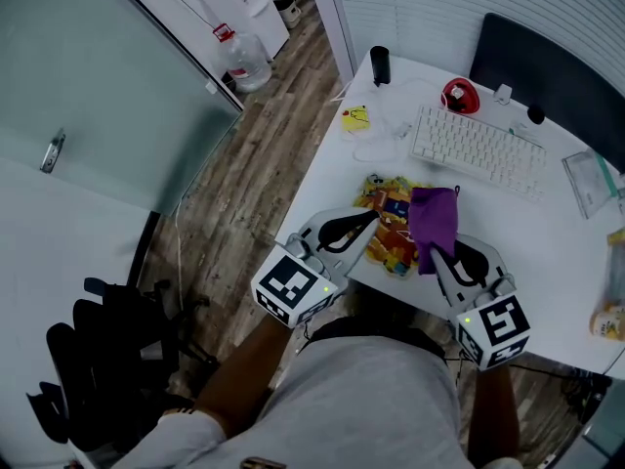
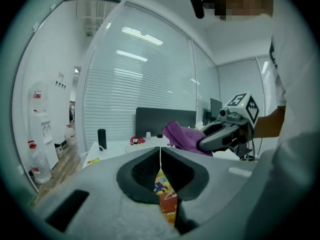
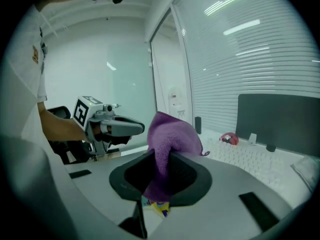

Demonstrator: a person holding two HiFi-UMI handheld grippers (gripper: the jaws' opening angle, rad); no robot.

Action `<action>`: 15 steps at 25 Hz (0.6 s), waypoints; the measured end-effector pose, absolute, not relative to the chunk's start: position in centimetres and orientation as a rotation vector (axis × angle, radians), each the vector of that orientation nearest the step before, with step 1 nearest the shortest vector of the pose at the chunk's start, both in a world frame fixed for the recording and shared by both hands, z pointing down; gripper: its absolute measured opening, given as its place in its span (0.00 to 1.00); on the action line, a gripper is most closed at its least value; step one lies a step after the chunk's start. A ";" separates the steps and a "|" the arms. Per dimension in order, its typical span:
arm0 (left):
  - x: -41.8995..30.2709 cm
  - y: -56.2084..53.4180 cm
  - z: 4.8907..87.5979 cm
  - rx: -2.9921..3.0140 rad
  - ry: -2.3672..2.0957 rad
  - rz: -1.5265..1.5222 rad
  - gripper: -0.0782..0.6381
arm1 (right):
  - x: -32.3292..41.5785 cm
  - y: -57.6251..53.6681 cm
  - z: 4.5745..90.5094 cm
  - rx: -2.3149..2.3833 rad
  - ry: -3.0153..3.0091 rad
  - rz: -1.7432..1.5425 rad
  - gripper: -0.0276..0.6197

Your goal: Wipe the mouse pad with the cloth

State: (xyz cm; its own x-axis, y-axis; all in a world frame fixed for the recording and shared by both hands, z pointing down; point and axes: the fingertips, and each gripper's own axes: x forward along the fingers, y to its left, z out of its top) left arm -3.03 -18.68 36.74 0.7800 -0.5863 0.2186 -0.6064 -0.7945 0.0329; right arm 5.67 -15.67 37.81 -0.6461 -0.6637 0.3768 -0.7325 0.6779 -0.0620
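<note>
The right gripper [image 1: 437,252] has its 2 fingers pinching the purple cloth [image 1: 435,213], which lies at 12 o'clock from them. The left gripper [image 1: 369,219] has its fingers pressed onto the mouse pad [image 1: 389,244] edge (probably steadying it). On the tabletop [image 1: 557,252], the bare pad lies at 9 o'clock from the cloth.

Purple cloth [image 1: 434,215]: fuzzy napped fabric, matt, soft folds. Mouse pad [image 1: 389,225]: thin sheet, smooth colour-printed face. White counter [image 1: 552,252]: smooth, matt; floor [image 1: 259,174]: wood-grain planks, dull finish; keyboard [image 1: 479,149]: matt white plastic.
</note>
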 end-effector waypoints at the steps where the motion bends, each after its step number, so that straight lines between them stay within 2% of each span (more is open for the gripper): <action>1: -3.0 -18.7 36.0 2.880 -0.979 0.264 0.13 | 5.5 -15.8 37.0 1.117 -2.598 0.290 0.15; 15: -3.1 -16.9 27.9 3.006 -1.098 -0.151 0.13 | 4.0 -14.4 27.5 1.253 -3.025 0.018 0.15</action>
